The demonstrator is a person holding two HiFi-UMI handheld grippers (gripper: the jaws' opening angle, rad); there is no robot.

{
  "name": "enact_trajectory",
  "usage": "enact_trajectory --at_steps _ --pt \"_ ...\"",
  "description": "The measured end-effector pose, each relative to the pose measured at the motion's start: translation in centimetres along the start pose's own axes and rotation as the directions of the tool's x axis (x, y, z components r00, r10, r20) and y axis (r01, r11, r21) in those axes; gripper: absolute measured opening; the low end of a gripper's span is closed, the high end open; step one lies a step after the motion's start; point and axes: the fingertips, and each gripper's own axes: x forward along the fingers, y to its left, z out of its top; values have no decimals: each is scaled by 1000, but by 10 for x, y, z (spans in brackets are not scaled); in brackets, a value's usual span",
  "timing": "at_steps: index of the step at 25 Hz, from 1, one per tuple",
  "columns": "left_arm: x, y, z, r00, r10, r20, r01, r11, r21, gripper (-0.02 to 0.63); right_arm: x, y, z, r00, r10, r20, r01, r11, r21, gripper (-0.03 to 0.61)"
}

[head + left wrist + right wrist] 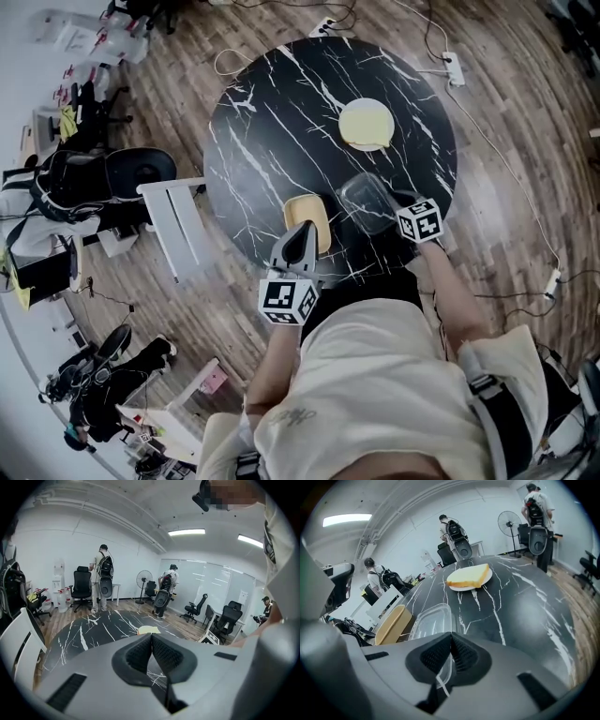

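A clear plastic container (367,202) lies near the front right of the round black marble table (253,141). My right gripper (398,199) is shut on its near rim (433,620), and a thin strip of clear plastic shows between the closed jaws. My left gripper (305,231) is shut with nothing in it, above the near edge of a tan rectangular box (307,217); that box also shows beside the clear container (393,623). Farther back, a slice of bread on a white plate (366,124) (468,577) sits apart from both grippers.
A white chair (178,225) stands against the table's left side. Power strips and cables (452,66) lie on the wood floor behind and to the right. People with backpacks (104,576), office chairs and a standing fan (144,578) are across the room.
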Motion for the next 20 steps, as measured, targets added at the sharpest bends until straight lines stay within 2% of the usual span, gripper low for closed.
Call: enact_trajectory --at_steps 6,13,20 --pt "-6 2 11 1000 -23 16 22 1000 22 20 -29 15 10 998 -13 62 13 1000 -11 9" --pt "-21 14 30 997 -25 75 22 999 40 20 -74 28 62 981 -52 185 70 993 -91 9" --pt "-45 39 38 988 26 155 -27 1000 1 20 -116 60 126 951 -54 305 123 970 -211 9"
